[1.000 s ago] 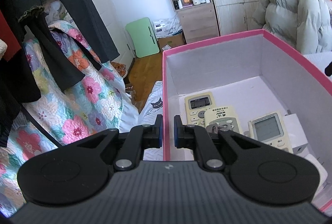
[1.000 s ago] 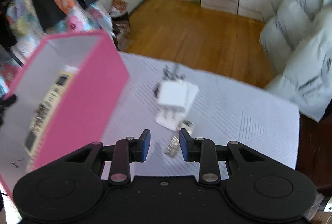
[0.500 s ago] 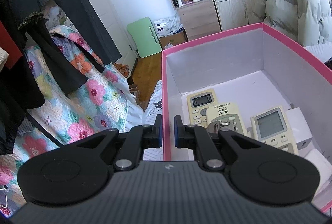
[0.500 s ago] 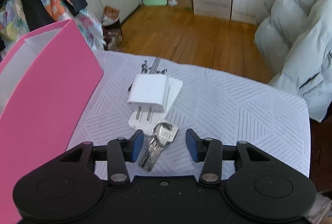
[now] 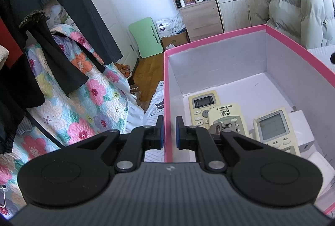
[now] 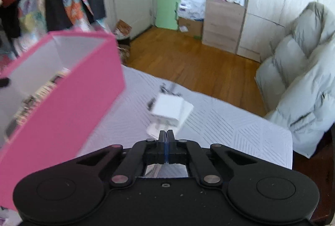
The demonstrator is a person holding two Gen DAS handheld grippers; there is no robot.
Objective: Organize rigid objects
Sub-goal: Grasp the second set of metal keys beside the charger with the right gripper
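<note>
My left gripper (image 5: 168, 124) is shut on the near left wall of the pink box (image 5: 213, 37). One finger is inside the wall and one outside. In the box lie three cream remote controls (image 5: 204, 104), a bunch of keys (image 5: 217, 126) and a white charger (image 5: 301, 127). In the right wrist view my right gripper (image 6: 166, 134) is closing, its jaws together on a bunch of silver keys (image 6: 155, 170) that glints just behind the fingers. A white plug charger (image 6: 169, 109) lies on the table ahead of it. The pink box (image 6: 73, 90) stands to its left.
The white patterned table cover (image 6: 230, 127) stretches to the right of the charger. A pale puffer coat (image 6: 303, 83) hangs at the far right. Dark clothes and a flowered quilt (image 5: 88, 96) hang left of the box. Wooden floor and cupboards lie beyond.
The right gripper's jaws, wide around the keys half a second ago, have come together on them, and its view has swung towards the pink box. The left gripper has kept still.
</note>
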